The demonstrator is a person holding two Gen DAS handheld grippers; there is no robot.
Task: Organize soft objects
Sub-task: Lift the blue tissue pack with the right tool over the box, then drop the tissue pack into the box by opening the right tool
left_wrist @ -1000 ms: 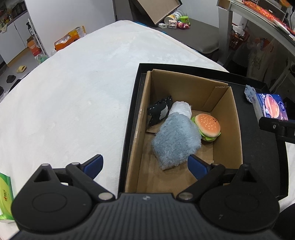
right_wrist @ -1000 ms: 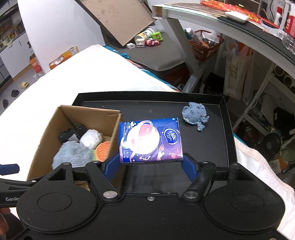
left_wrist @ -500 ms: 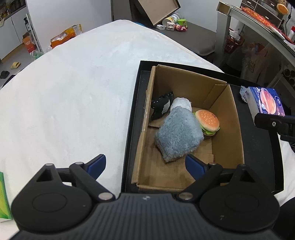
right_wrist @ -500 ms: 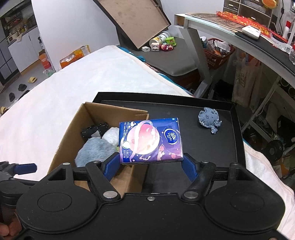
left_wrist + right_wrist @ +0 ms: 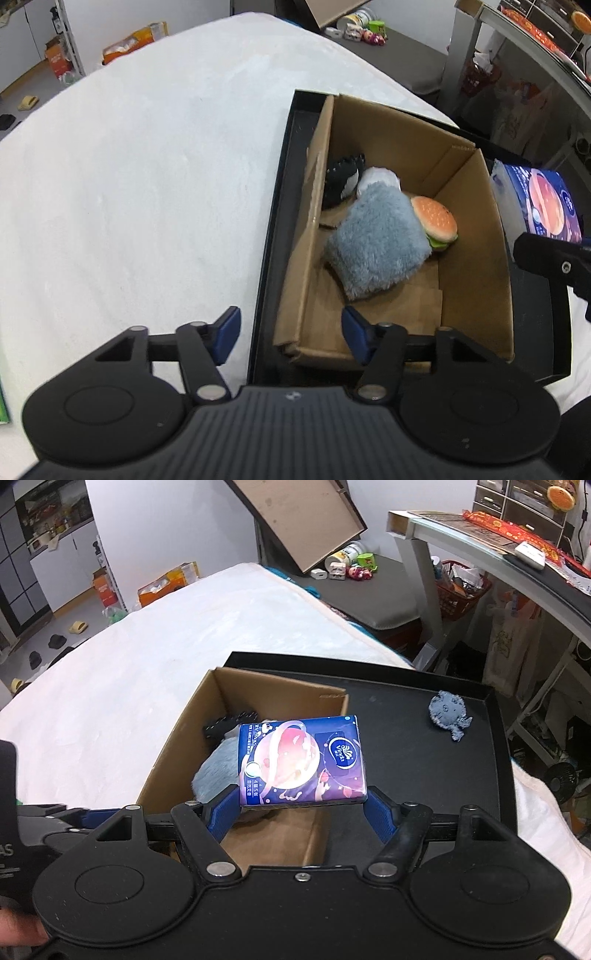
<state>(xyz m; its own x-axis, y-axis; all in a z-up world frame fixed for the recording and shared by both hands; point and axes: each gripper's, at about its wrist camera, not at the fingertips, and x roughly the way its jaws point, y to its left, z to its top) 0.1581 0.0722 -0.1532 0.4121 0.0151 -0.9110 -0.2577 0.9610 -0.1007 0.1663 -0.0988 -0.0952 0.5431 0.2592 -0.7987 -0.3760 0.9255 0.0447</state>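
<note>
r gripper (image 5: 301, 814) clamps the tissue pack (image 5: 301, 762), held over the cardboard box (image 5: 177, 738) near edge. carry it further over the box w/ pack level, drop in bare corner. l gripper (image 5: 290, 334) has just been closing, jaws part open, nothing held. pack: blue-purple glossy film, planet print.

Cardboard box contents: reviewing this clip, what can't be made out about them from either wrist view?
- Right wrist view: the tissue pack held in the right gripper covers most of the cardboard box; the burger toy is hidden.
- Left wrist view: the white soft item is partly behind the grey plush, so its kind is unclear.
- Left wrist view: the black toy is shadowed by the box wall.
</note>
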